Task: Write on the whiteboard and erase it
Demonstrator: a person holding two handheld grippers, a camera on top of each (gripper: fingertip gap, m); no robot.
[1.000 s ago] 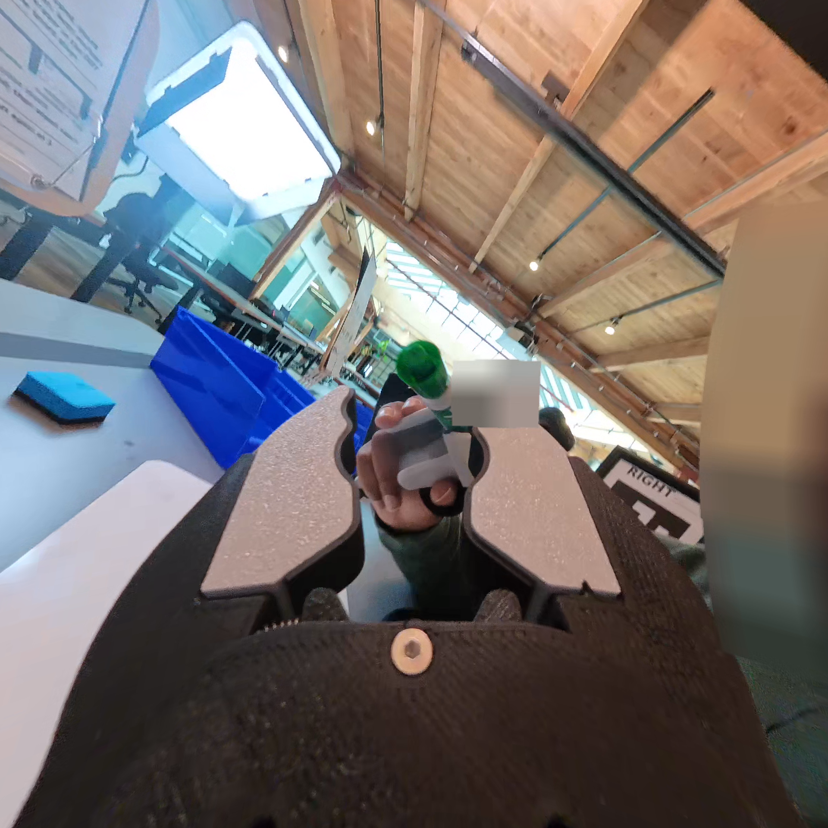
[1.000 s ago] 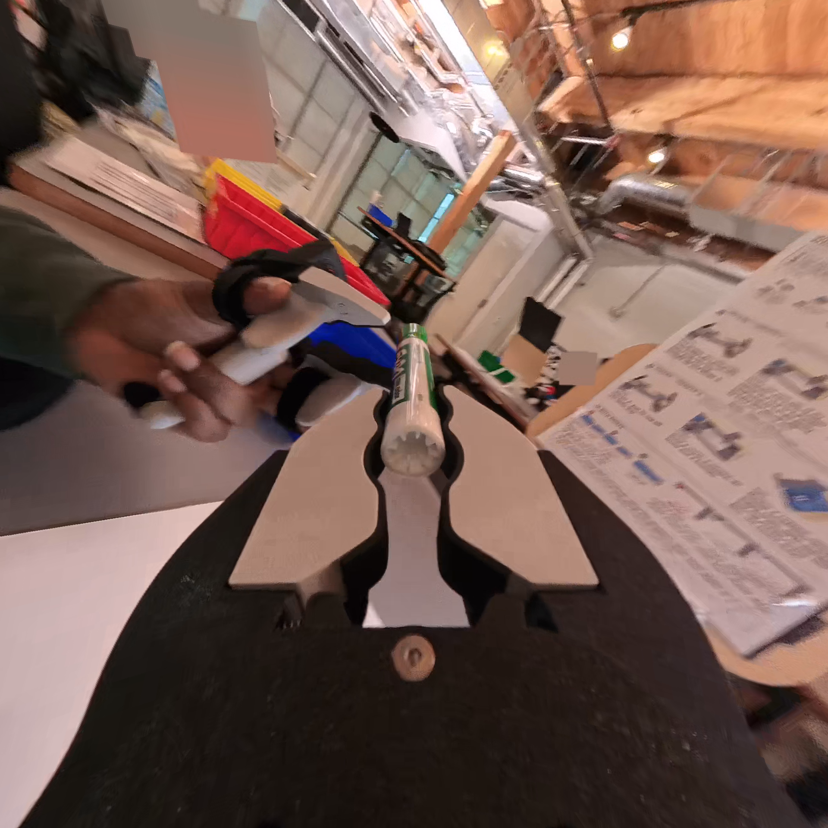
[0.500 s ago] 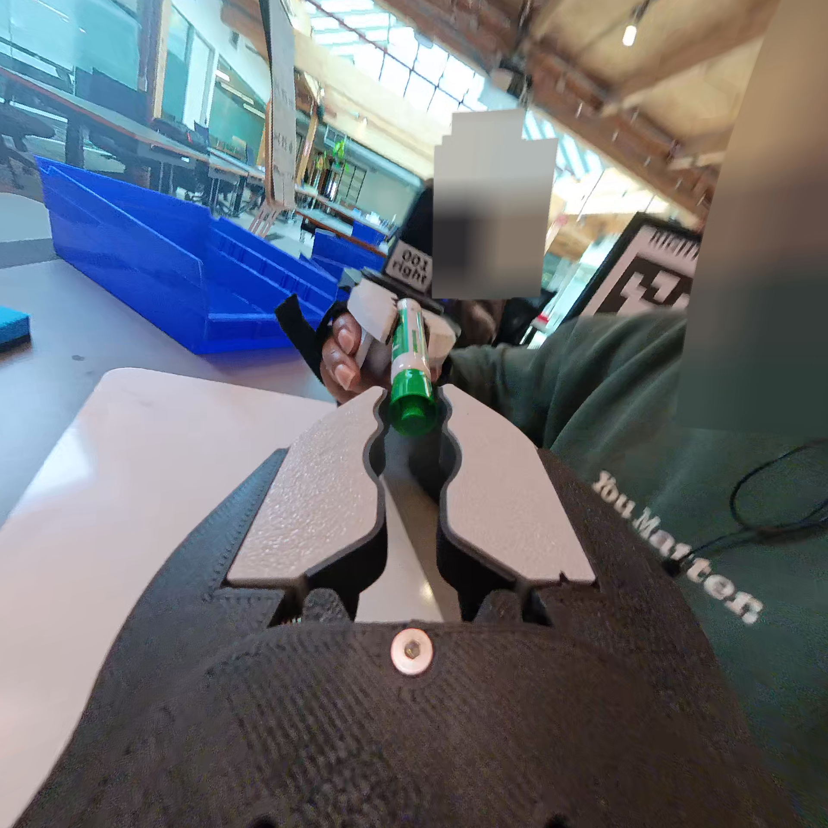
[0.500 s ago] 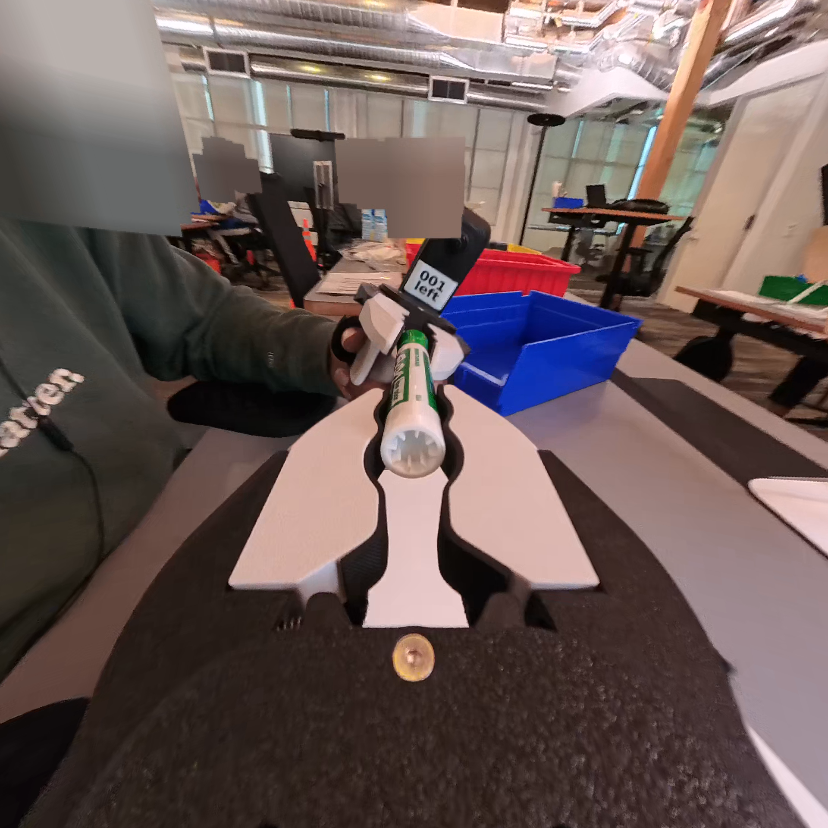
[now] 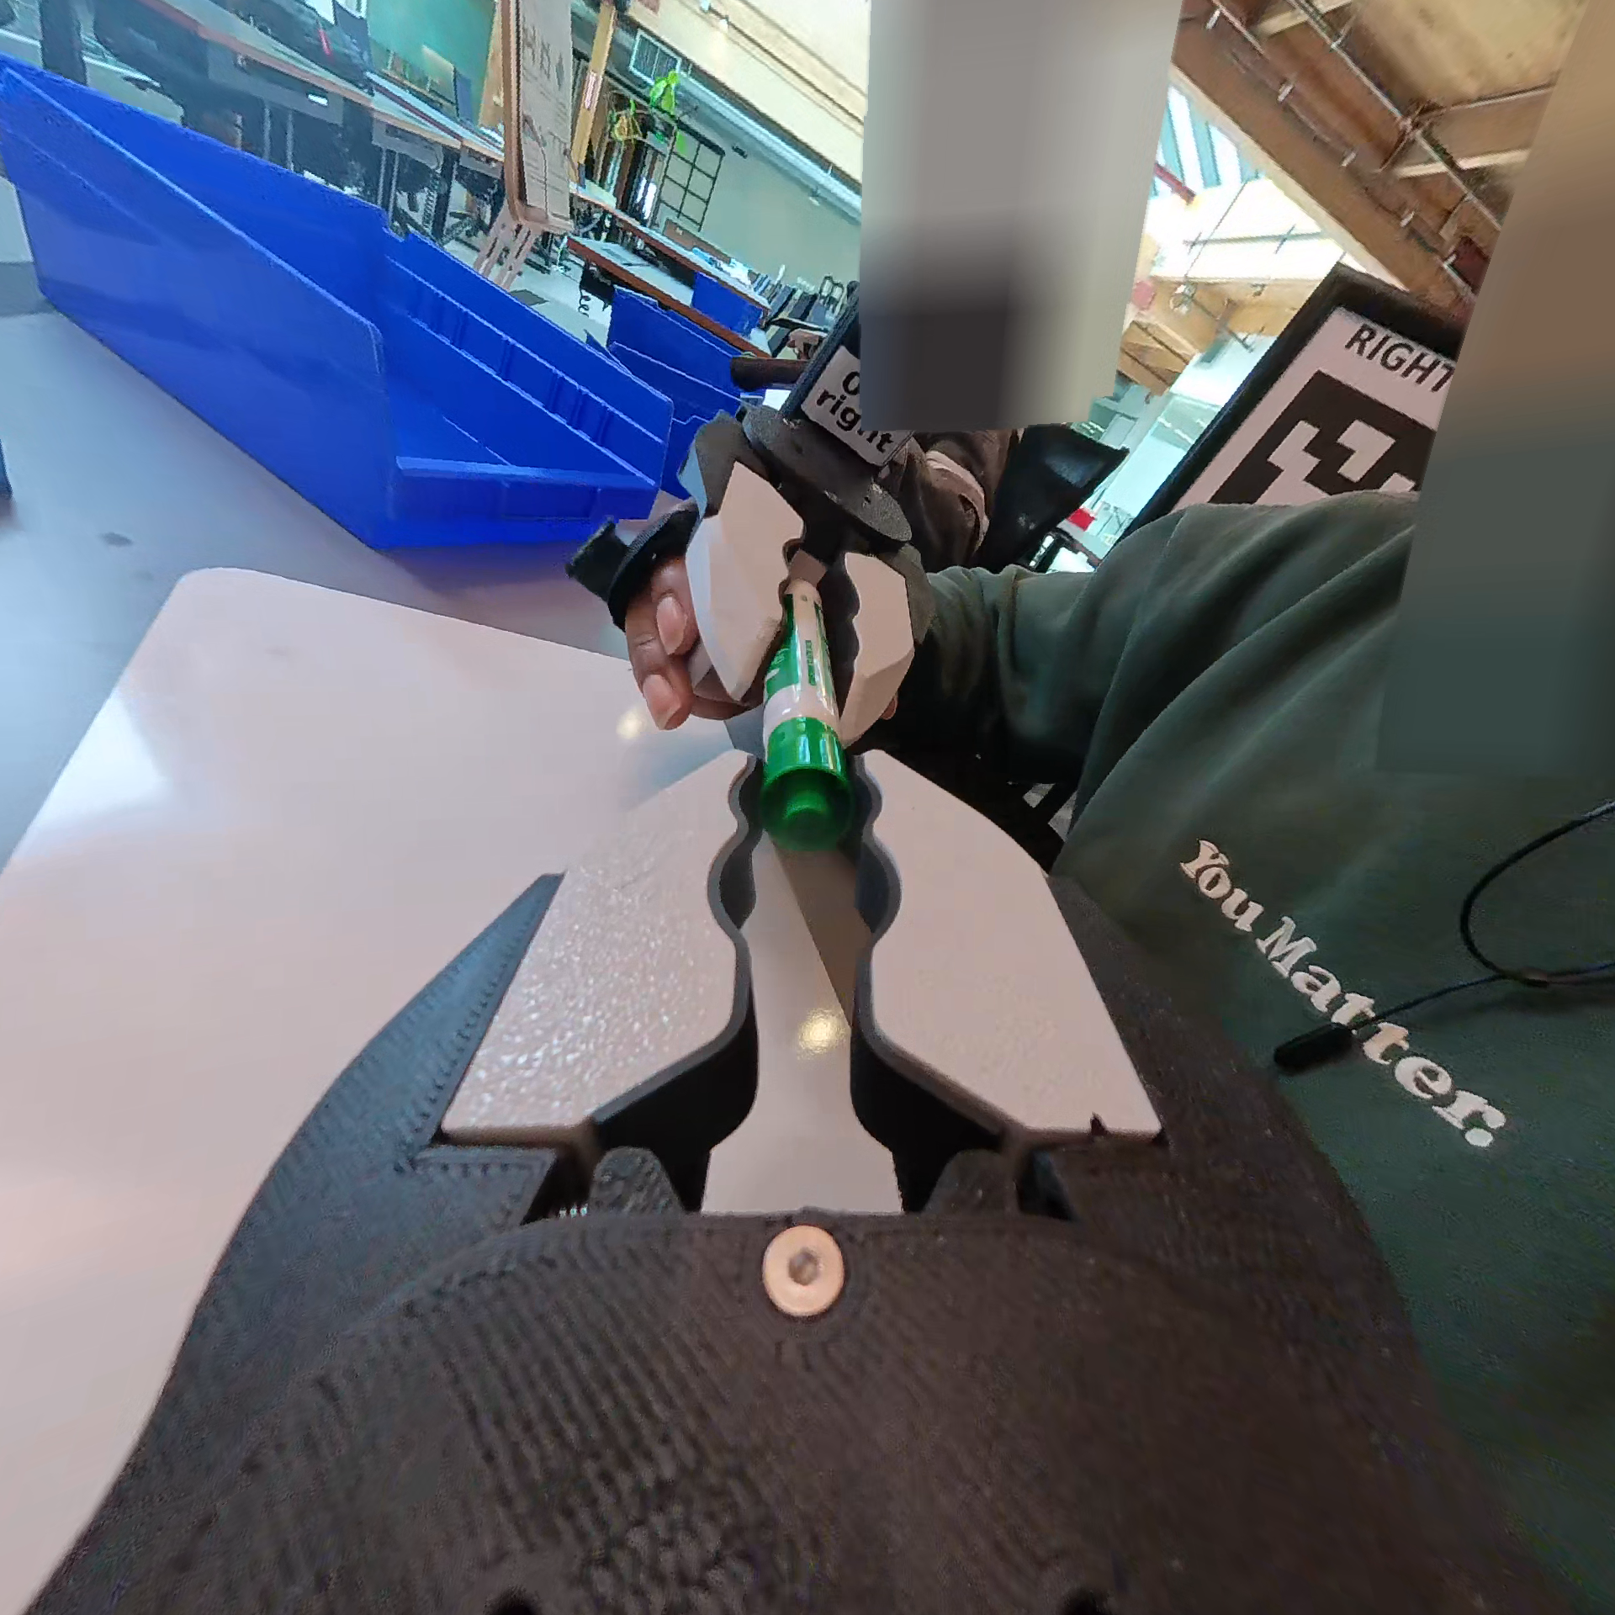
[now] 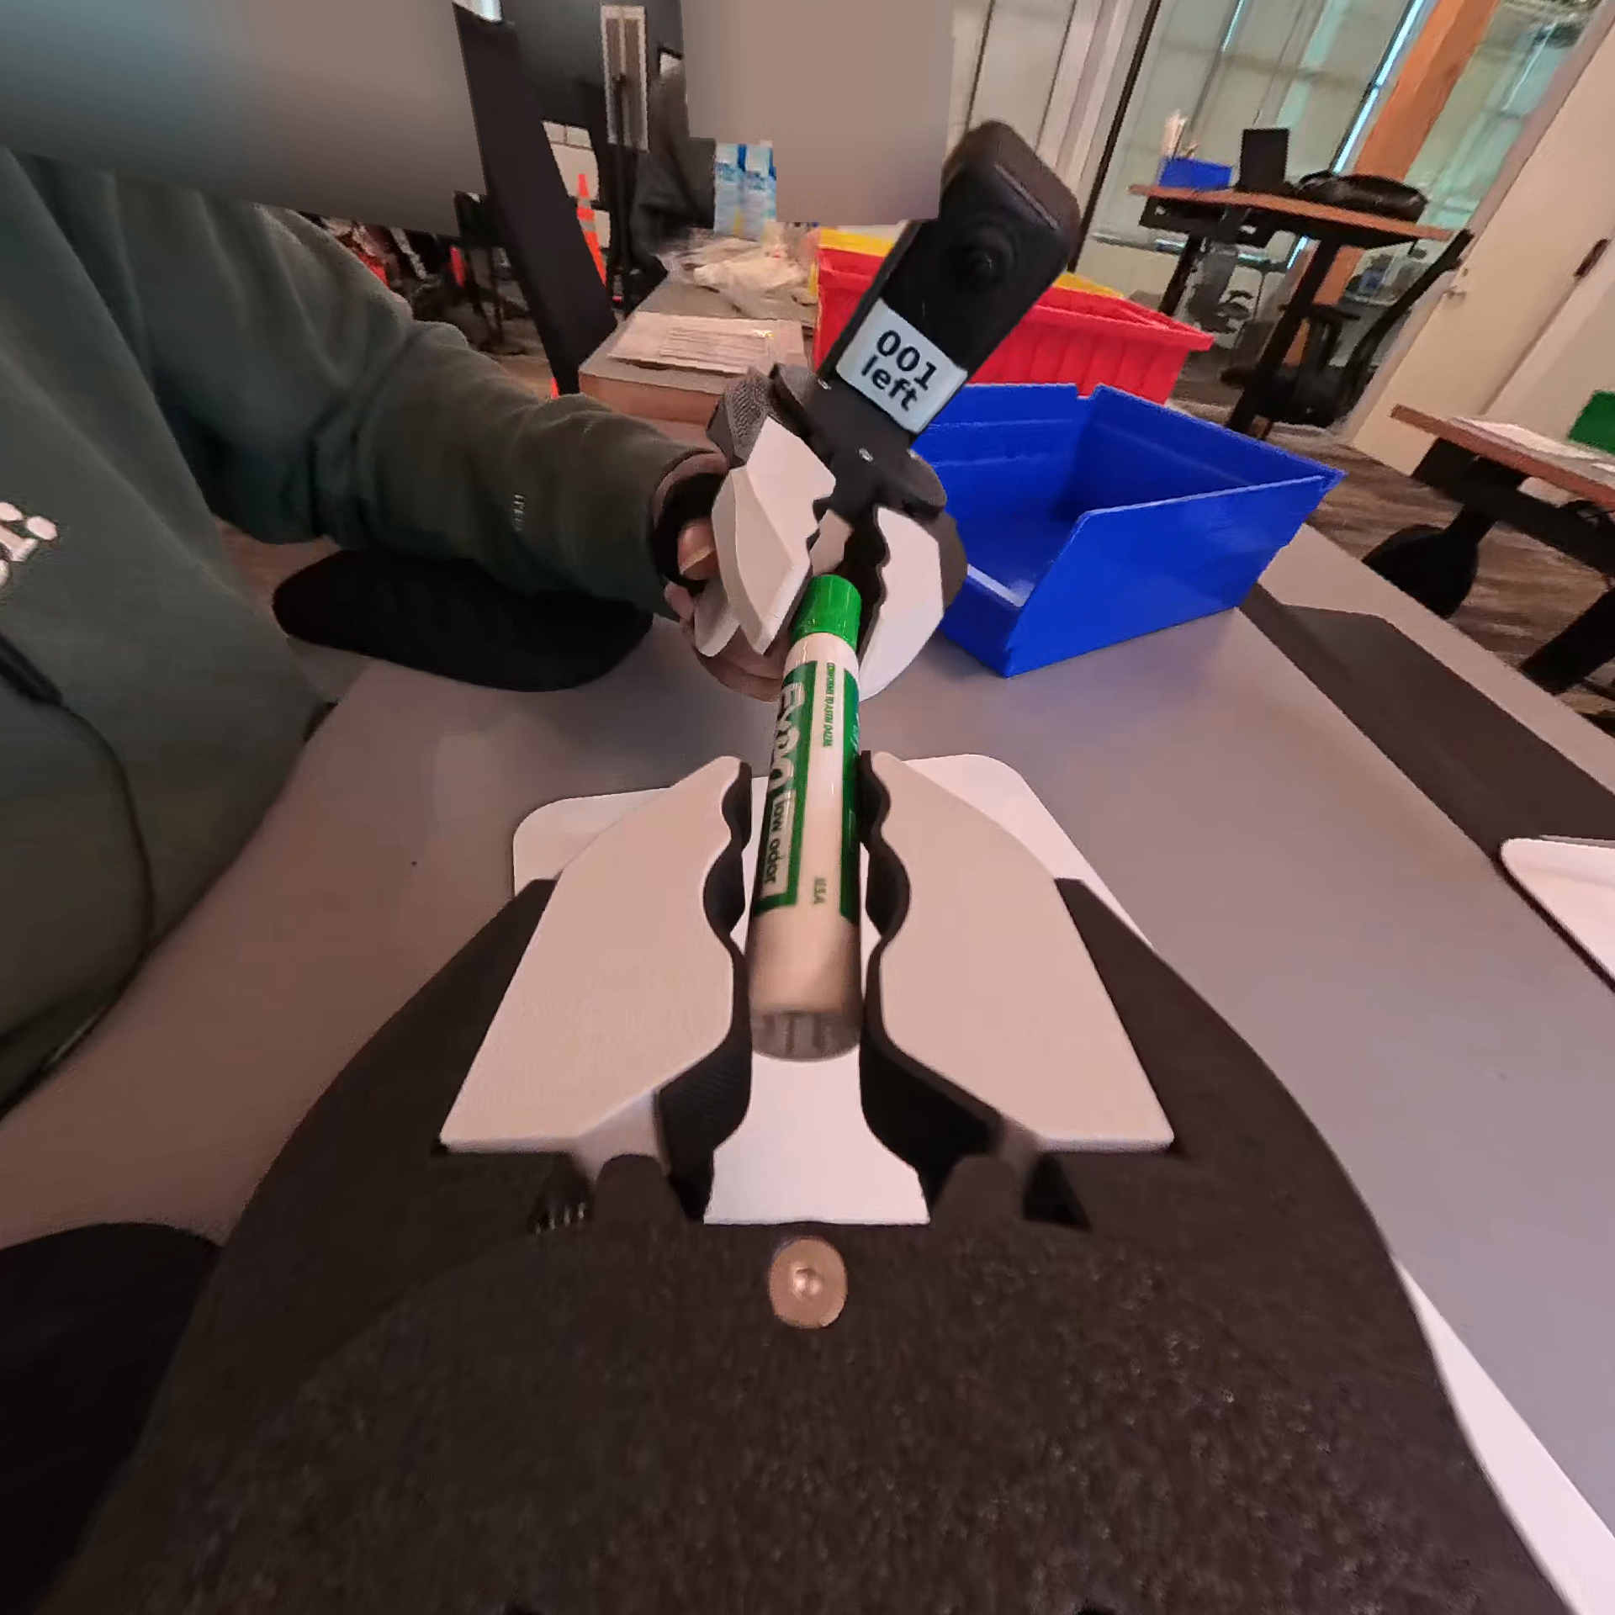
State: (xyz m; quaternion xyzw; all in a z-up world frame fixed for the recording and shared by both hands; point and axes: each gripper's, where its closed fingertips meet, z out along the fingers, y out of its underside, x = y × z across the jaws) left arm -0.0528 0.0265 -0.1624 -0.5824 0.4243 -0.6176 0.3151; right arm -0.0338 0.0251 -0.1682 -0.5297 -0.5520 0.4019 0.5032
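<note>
A green-and-white whiteboard marker [image 6: 804, 830] is held between both grippers above the white whiteboard [image 5: 306, 786], which lies on the grey table. My right gripper [image 6: 804, 769] is shut on the marker's white barrel, which lies deep between its fingers. My left gripper [image 5: 804, 778] is shut on the marker's green cap [image 5: 802, 795] at its fingertips. The right wrist view shows the left gripper [image 6: 830, 603] clamped on that cap. The left wrist view shows the right gripper [image 5: 800, 664] around the barrel. The whiteboard also shows under my right gripper [image 6: 1005, 786].
A blue bin [image 5: 262, 332] stands on the table beyond the whiteboard and also shows in the right wrist view [image 6: 1136, 524]. A red bin [image 6: 1092, 341] sits behind it. A second white board's corner [image 6: 1564, 891] lies at the right. The person's green sleeve [image 6: 350, 437] is close.
Both grippers tilted down towards the table. My left gripper closed on the marker's green cap. The marker barrel has since slid deeper between my right fingers.
</note>
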